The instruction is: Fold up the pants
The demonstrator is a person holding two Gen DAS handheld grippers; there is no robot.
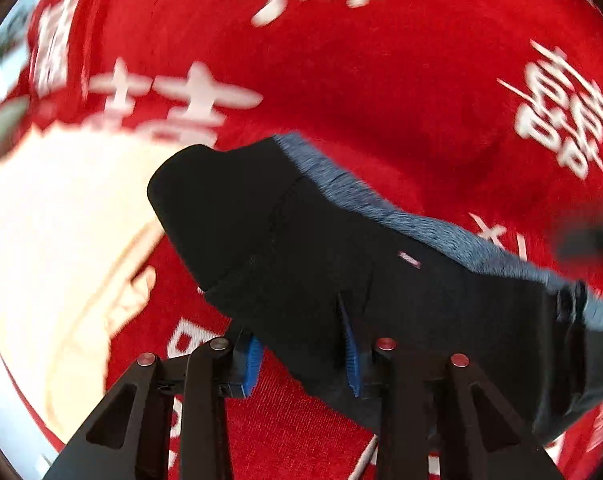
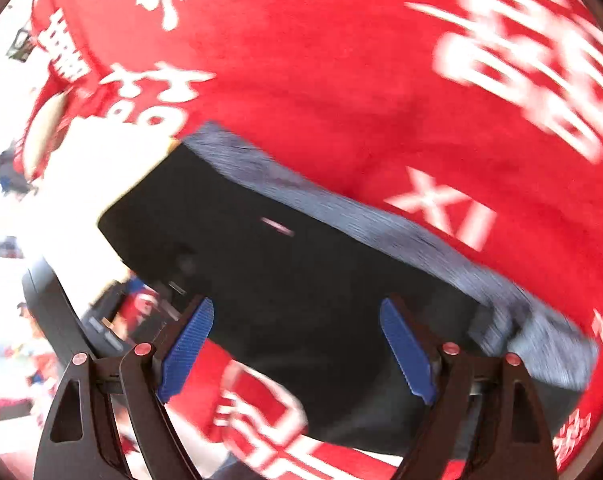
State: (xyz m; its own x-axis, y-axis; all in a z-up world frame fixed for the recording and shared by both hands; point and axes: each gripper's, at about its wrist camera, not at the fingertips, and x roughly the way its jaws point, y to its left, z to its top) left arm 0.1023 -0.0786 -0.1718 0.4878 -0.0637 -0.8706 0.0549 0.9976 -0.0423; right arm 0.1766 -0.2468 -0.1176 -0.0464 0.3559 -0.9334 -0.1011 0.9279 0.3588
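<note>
The left gripper's (image 1: 303, 354) blue pads appear to pinch a fold of the black pants (image 1: 301, 248), which lie bunched on the red cloth (image 1: 381, 60). The right gripper (image 2: 297, 344) hovers open above them. A shallow pinch could slip, undoing the fold.

Field note, both grippers seen from their own wrist cameras. My left gripper (image 1: 303, 354) points steeply down at the pants (image 1: 293, 248), its blue pads (image 1: 252, 364) drawn fairly close with a fold of the dark cloth between them; whether they press it I cannot tell through the blur. My right gripper (image 2: 297, 350) also tilts steeply down over the pants, jaws spread wide, the blue pads (image 2: 407, 354) standing clear of the cloth, gripping nothing.
</note>
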